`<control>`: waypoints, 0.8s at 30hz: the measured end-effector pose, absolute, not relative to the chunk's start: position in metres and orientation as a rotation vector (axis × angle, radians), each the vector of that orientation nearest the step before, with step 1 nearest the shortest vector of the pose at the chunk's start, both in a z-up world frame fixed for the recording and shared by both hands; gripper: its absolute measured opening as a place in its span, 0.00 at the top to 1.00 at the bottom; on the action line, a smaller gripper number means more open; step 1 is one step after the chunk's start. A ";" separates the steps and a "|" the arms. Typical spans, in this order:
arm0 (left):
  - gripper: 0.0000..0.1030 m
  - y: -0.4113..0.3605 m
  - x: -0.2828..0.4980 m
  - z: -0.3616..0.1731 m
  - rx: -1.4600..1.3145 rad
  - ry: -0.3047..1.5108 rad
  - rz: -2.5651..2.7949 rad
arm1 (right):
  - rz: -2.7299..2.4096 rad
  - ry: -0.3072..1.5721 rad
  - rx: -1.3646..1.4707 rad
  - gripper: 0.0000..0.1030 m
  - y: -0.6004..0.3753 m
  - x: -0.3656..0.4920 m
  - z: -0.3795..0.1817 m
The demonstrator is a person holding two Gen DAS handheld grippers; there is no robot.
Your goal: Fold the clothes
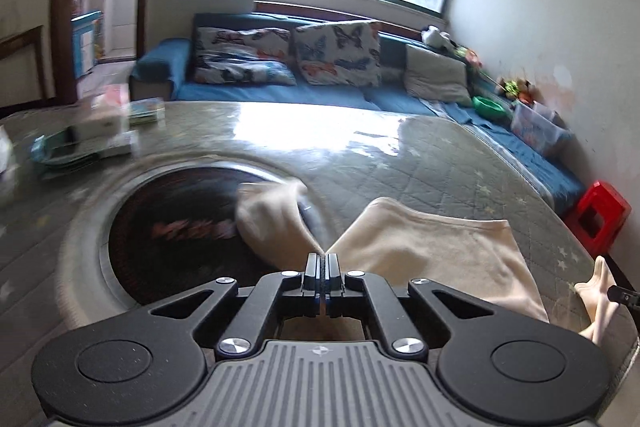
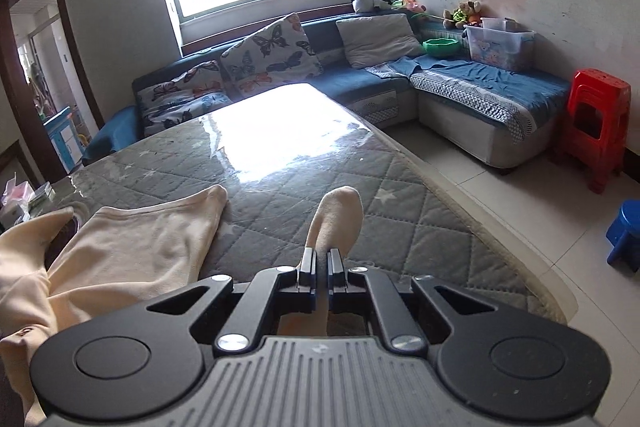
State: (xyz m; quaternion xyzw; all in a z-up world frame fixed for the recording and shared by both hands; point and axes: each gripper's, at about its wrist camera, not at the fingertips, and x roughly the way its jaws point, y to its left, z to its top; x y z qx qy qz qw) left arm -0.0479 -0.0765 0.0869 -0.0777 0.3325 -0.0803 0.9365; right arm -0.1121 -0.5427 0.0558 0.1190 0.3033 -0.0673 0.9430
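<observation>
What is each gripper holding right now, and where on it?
Both grip the cream garment: left gripper pinches a bunched fold, right gripper a protruding corner.

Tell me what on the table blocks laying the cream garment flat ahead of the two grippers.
Nothing visible does. Both the left gripper and the right gripper are shut on the cream garment, and the quilted table cover ahead is bare. The boxes sit off at the far left edge.
</observation>
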 end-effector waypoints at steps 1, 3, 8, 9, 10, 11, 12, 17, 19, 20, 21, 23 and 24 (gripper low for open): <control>0.98 -0.070 -0.057 0.088 -0.168 0.679 -0.156 | -0.140 0.616 0.243 0.96 -0.543 -0.114 0.056; 0.98 -0.058 -0.075 0.090 -0.188 0.678 -0.141 | -0.140 0.608 0.243 0.96 -0.545 -0.118 0.058; 0.98 -0.040 -0.112 0.086 -0.213 0.701 -0.125 | -0.151 0.592 0.238 0.96 -0.549 -0.131 0.063; 0.98 -0.040 -0.117 0.081 -0.207 0.717 -0.125 | -0.157 0.593 0.235 0.96 -0.551 -0.134 0.064; 0.98 -0.040 -0.122 0.077 -0.200 0.734 -0.124 | -0.165 0.600 0.233 0.96 -0.553 -0.135 0.063; 0.98 -0.040 -0.125 0.073 -0.189 0.752 -0.126 | -0.172 0.607 0.231 0.96 -0.554 -0.136 0.062; 0.98 -0.040 -0.126 0.069 -0.175 0.769 -0.128 | -0.175 0.617 0.233 0.96 -0.556 -0.136 0.060; 0.95 -0.037 -0.127 0.071 -0.117 0.775 -0.137 | -0.192 0.677 0.210 0.93 -0.564 -0.133 0.055; 0.90 -0.038 -0.126 0.078 -0.093 0.749 -0.140 | -0.204 0.671 0.190 0.90 -0.566 -0.133 0.060; 0.87 -0.040 -0.124 0.082 -0.080 0.738 -0.142 | -0.211 0.667 0.180 0.89 -0.567 -0.133 0.062; 0.86 -0.043 -0.120 0.085 -0.073 0.731 -0.148 | -0.222 0.659 0.168 0.89 -0.568 -0.132 0.065; 0.84 -0.050 -0.110 0.088 -0.066 0.721 -0.164 | -0.233 0.644 0.151 0.88 -0.569 -0.129 0.070; 0.83 -0.056 -0.104 0.089 -0.059 0.717 -0.171 | -0.232 0.637 0.144 0.88 -0.568 -0.127 0.073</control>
